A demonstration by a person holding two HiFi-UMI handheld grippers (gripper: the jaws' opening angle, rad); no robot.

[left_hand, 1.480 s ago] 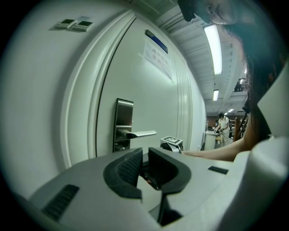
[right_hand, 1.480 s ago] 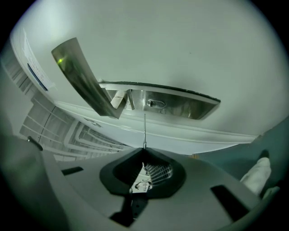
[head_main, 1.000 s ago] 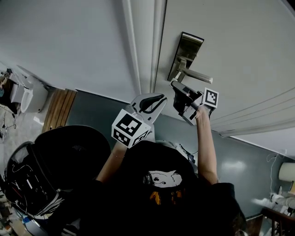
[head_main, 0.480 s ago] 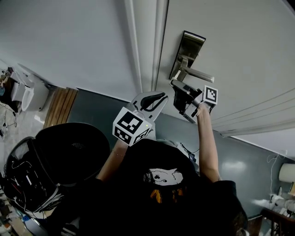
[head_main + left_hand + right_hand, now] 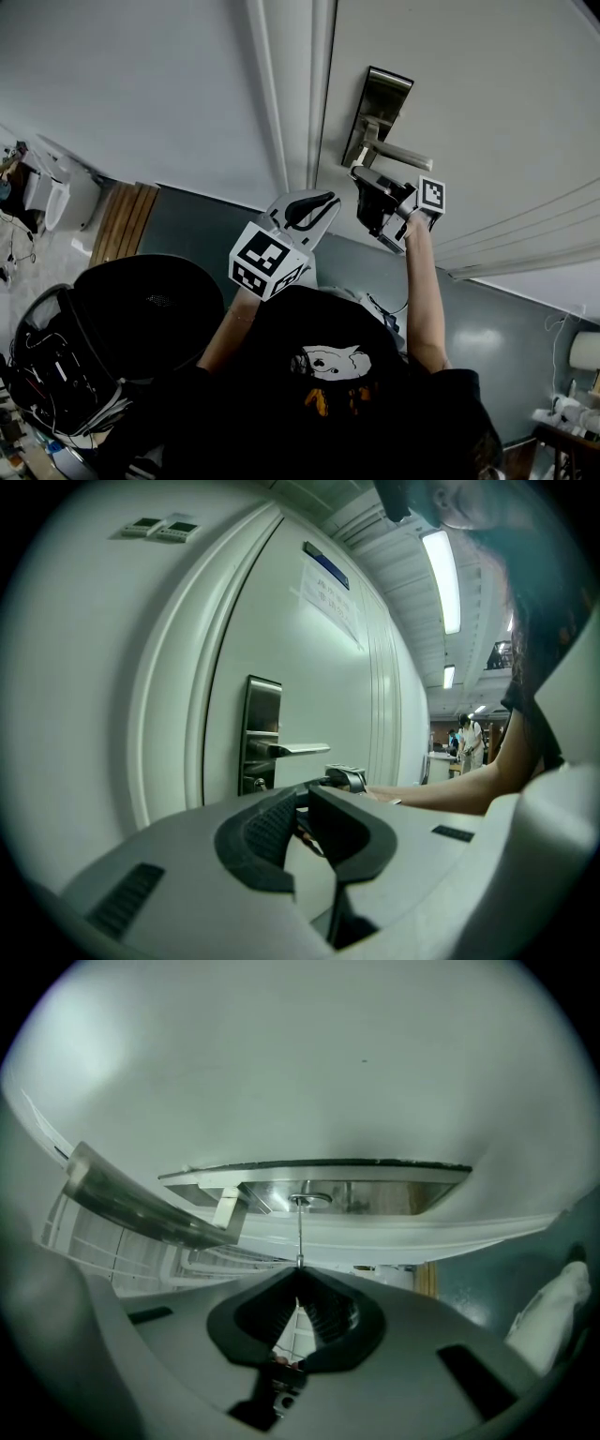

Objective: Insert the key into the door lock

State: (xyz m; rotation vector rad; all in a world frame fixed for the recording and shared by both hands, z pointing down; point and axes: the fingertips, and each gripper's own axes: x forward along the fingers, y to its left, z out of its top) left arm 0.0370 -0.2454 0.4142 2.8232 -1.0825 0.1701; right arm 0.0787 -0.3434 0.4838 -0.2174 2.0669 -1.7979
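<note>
Right gripper point(image 5: 299, 1269): jaws clamped on thin silver metal key point(image 5: 299, 1237), blade edge-on, tip meeting round keyhole cylinder point(image 5: 302, 1201) in brushed-steel lock plate point(image 5: 394, 1194); depth of entry unclear. Steel lever handle point(image 5: 131, 1206) just beside key. Left gripper point(image 5: 305, 797): jaws together, nothing gripped, apart from lock, beside white door point(image 5: 487, 112).

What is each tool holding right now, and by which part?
The right tool grips the key by its head end, the blade reaching the lock. The left tool holds nothing.
</note>
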